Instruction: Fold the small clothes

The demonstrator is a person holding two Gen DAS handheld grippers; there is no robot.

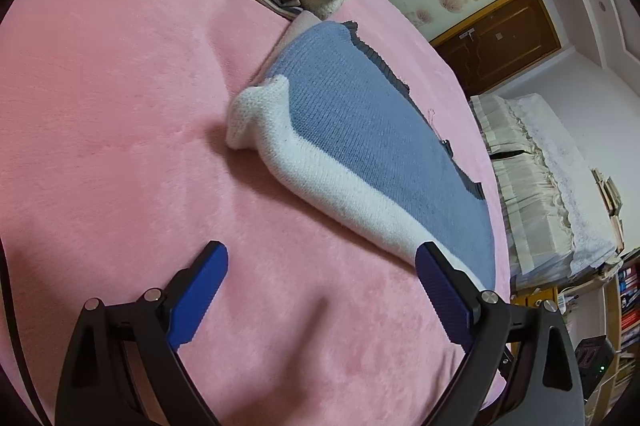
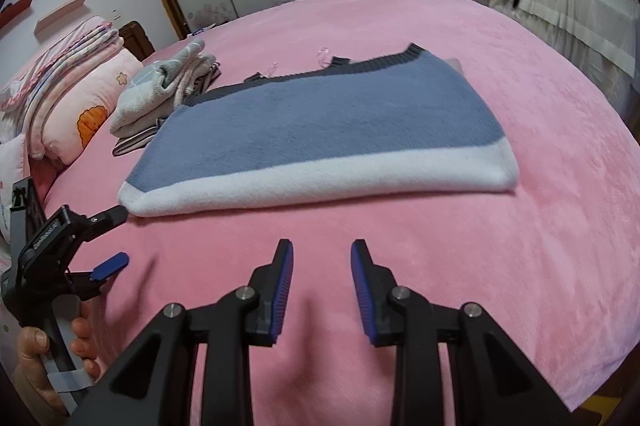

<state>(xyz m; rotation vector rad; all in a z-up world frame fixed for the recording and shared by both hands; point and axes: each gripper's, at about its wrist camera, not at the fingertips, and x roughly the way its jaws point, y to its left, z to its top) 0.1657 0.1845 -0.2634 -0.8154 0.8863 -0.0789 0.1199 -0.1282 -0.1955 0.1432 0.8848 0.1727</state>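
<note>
Lying Folded: Sweater on Pink Blanket

Lying flat on the blanket (image 2: 460, 266), the sweater (image 2: 320, 129) is showing a blue knit body, white front band and dark ribbed far edge. Left gripper (image 1: 320, 266) is spreading wide, empty. Right gripper (image 2: 322, 258) is standing partly apart, empty.

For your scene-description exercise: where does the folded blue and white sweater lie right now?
The blue and white sweater lies on the pink blanket mid-frame in the right wrist view, just beyond both grippers, with the stack of folded clothes behind its left end.
</note>
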